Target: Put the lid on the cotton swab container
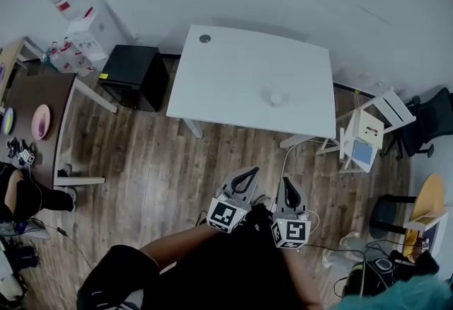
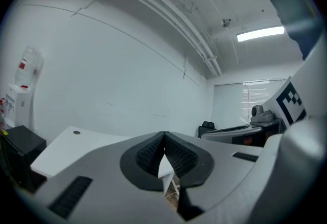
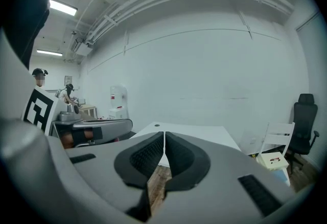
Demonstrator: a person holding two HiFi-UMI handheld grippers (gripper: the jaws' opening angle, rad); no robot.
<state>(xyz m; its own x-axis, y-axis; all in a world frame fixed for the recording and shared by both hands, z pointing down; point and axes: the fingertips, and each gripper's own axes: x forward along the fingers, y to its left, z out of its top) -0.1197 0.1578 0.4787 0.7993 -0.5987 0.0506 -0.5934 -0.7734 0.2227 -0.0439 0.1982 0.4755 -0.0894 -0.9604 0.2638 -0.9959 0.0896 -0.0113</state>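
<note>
A small round white container [image 1: 276, 98] stands on the white table [image 1: 233, 68], toward its right side. Near the table's far left corner lies a small grey disc [image 1: 204, 38], which also shows in the left gripper view [image 2: 76, 132] and the right gripper view [image 3: 156, 125]. My left gripper [image 1: 251, 171] and right gripper [image 1: 288, 181] hang side by side over the wood floor, close to my body and well short of the table. Both are shut with nothing between the pads [image 2: 176, 154] [image 3: 179, 154]. Both point toward the table [image 2: 66, 146] [image 3: 194, 132].
A black cabinet [image 1: 134, 75] and a water dispenser [image 1: 78, 15] stand left of the table. On the right are a white folding chair [image 1: 368, 128] and a black office chair [image 1: 432, 121]. A brown table [image 1: 42, 100] and a seated person [image 1: 21, 195] are at the far left. Cables lie on the floor [image 1: 333, 248].
</note>
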